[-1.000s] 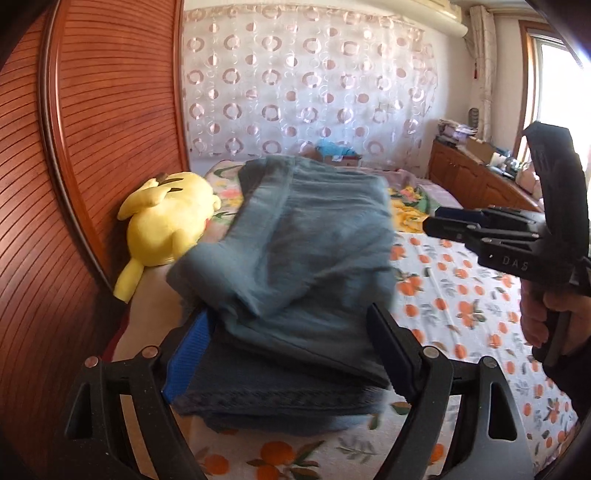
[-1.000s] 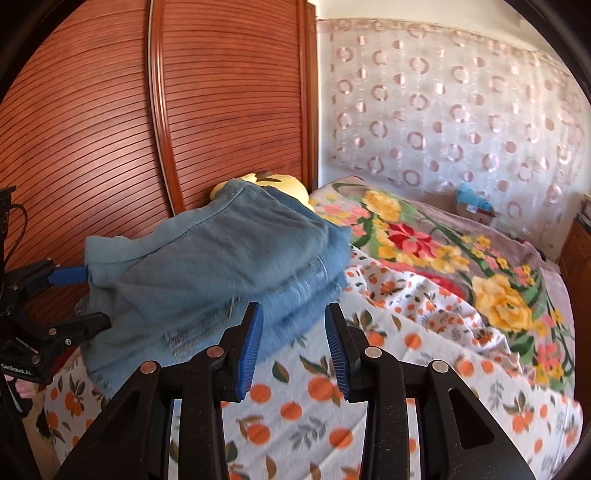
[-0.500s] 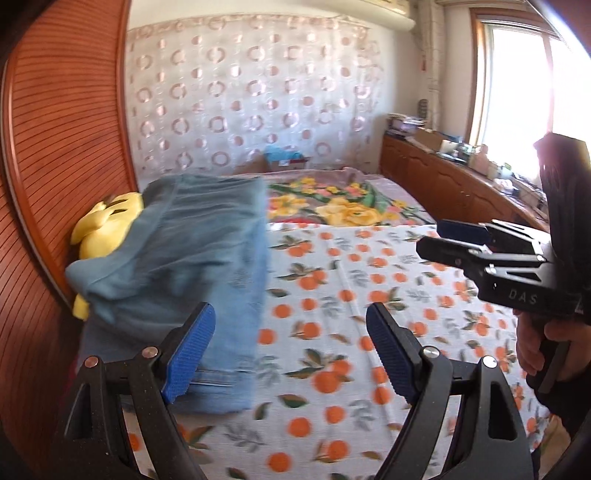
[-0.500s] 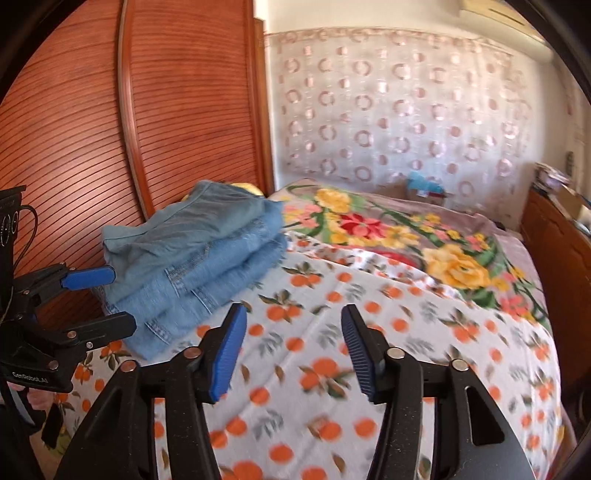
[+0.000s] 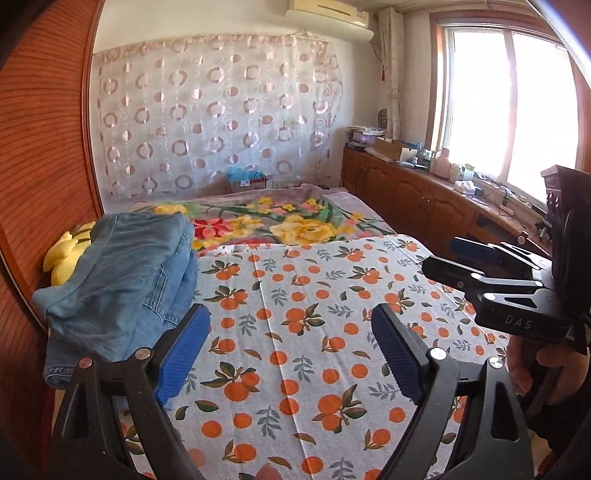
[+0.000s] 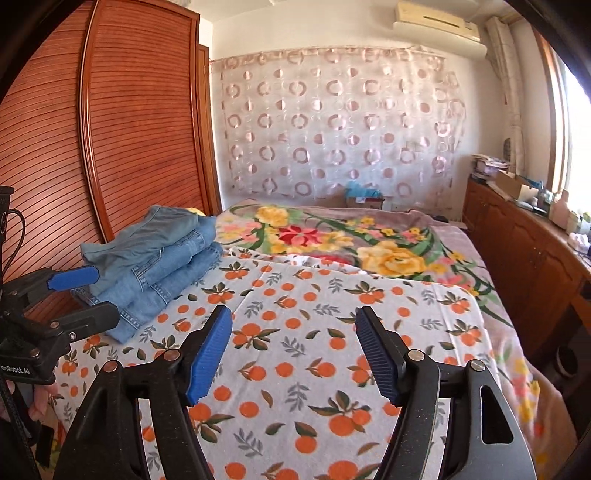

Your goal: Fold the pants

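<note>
Both tools back (folded pants lengthwise).

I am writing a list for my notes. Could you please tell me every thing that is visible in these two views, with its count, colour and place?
folded jeans: one stack, blue denim, bed's left side by the wardrobe
plush toy: one, yellow, behind the jeans
orange-print sheet: one, white with oranges, near part of bed
floral blanket: one, multicoloured, far part of bed
wardrobe: one, reddish wood, left
curtain: one, pale with circles, back wall
air conditioner: one, cream, above the curtain
cabinets: one row, brown, under the window, cluttered top
left gripper: black with blue pads, open, empty
right gripper: same, jaws just been opening, empty
</note>
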The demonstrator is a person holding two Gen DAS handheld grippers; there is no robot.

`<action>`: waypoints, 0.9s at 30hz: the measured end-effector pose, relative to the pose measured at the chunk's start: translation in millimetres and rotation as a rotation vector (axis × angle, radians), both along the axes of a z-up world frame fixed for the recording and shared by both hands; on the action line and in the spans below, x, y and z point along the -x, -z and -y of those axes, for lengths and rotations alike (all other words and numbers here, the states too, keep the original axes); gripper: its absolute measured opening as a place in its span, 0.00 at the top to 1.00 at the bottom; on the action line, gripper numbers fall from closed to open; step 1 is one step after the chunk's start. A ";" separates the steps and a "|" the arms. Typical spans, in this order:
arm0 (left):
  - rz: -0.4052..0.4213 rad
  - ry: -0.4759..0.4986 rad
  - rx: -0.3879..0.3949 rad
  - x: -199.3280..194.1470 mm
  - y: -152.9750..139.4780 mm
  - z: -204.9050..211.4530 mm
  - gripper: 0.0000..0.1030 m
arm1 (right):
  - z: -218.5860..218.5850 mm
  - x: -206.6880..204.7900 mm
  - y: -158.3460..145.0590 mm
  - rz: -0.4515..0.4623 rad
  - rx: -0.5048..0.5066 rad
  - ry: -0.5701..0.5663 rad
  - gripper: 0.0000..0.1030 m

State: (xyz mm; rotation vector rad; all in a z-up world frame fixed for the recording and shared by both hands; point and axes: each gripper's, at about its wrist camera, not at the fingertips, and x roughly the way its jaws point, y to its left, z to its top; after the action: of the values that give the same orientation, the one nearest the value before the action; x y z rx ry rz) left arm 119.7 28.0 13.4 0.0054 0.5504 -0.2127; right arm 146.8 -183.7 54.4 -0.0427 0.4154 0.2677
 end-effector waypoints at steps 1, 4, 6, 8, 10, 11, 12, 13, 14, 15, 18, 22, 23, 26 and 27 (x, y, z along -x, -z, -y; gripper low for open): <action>0.003 0.001 -0.001 2.8 -2.0 2.2 0.13 | 0.3 6.6 0.5 0.006 -0.001 0.007 0.31; 0.020 -0.016 -0.034 11.8 -9.7 9.1 0.13 | 1.6 23.4 -0.6 0.021 -0.007 0.026 0.30; 0.039 -0.026 -0.049 19.0 -14.8 12.1 0.13 | 3.2 34.3 -1.0 0.032 -0.010 0.037 0.30; 0.047 -0.017 -0.049 24.8 -19.9 15.5 0.13 | 4.4 45.8 -0.5 0.042 -0.012 0.044 0.30; 0.048 -0.012 -0.038 29.4 -24.2 19.4 0.13 | 6.4 57.3 -1.6 0.051 -0.017 0.050 0.29; 0.053 -0.018 -0.042 32.2 -25.7 22.1 0.13 | 5.9 64.6 -3.4 0.059 -0.020 0.055 0.28; 0.060 -0.024 -0.053 35.3 -27.4 24.9 0.13 | 5.4 69.0 -3.3 0.067 -0.023 0.059 0.25; 0.068 -0.029 -0.064 38.4 -28.9 27.4 0.13 | 6.3 74.3 -2.9 0.074 -0.027 0.062 0.23; 0.075 -0.029 -0.068 41.6 -30.0 29.3 0.13 | 6.1 80.2 -3.5 0.082 -0.030 0.064 0.22; 0.081 -0.027 -0.066 44.9 -31.2 30.9 0.13 | 6.9 84.0 -1.7 0.086 -0.032 0.068 0.21; 0.092 -0.020 -0.034 54.2 -35.3 31.4 0.13 | 8.1 96.3 -0.6 0.093 -0.042 0.078 0.21; 0.118 -0.021 -0.017 66.7 -42.2 32.6 0.13 | 9.1 114.2 1.2 0.106 -0.052 0.094 0.20; 0.122 -0.029 -0.023 69.1 -43.5 32.3 0.13 | 9.4 115.0 1.4 0.108 -0.051 0.097 0.20; 0.135 -0.038 -0.029 76.7 -47.6 30.1 0.13 | 7.1 125.7 3.4 0.116 -0.047 0.104 0.20; 0.139 -0.045 -0.029 79.4 -49.3 28.8 0.13 | 7.1 127.0 3.5 0.118 -0.048 0.106 0.20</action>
State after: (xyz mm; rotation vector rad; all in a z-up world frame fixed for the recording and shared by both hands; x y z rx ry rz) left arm 40.3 -0.8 62.7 0.0362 0.4144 -0.1594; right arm 19.8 -190.8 50.9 0.0108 0.2925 0.1697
